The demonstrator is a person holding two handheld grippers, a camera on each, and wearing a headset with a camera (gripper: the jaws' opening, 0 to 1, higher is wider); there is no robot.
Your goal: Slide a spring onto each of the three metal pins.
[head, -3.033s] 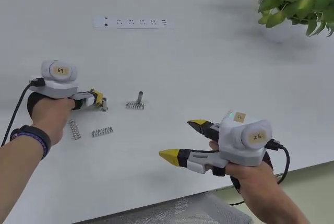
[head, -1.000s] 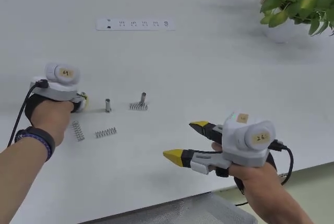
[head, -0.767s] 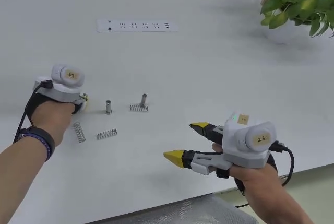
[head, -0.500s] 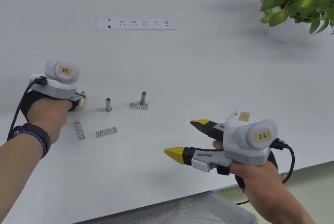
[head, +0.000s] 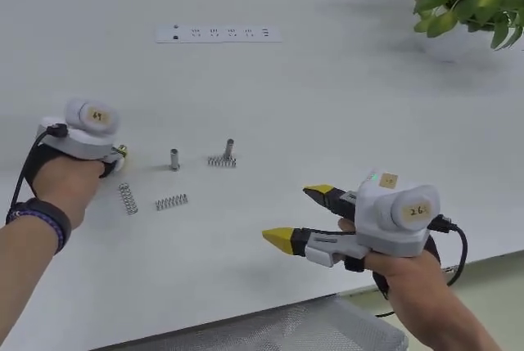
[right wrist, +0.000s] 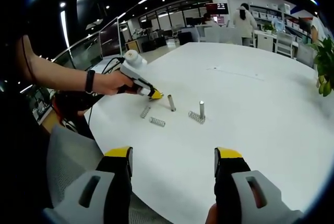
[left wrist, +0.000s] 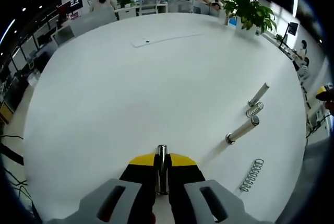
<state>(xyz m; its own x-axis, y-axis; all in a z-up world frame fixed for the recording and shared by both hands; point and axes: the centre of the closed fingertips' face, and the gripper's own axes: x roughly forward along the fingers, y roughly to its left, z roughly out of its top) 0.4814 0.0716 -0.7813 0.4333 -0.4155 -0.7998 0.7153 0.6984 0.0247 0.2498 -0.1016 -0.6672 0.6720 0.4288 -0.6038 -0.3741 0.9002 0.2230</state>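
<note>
As left gripper view reveals, left gripper (left wrist: 162, 156) pinches pin (left wrist: 162, 174), right gripper (right wrist: 172, 155) fingers (right wrist: 119, 154) wide.

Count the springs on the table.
3. One spring lies at the foot of the standing pin on the head view's right; a second spring and a third spring lie loose on the table to its left. None seems hidden.

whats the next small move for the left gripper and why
Probably lower the left gripper and stand its clamped pin upright beside the bare pin; two loose springs lie nearby, and the right gripper is open, free to fetch one.
</note>
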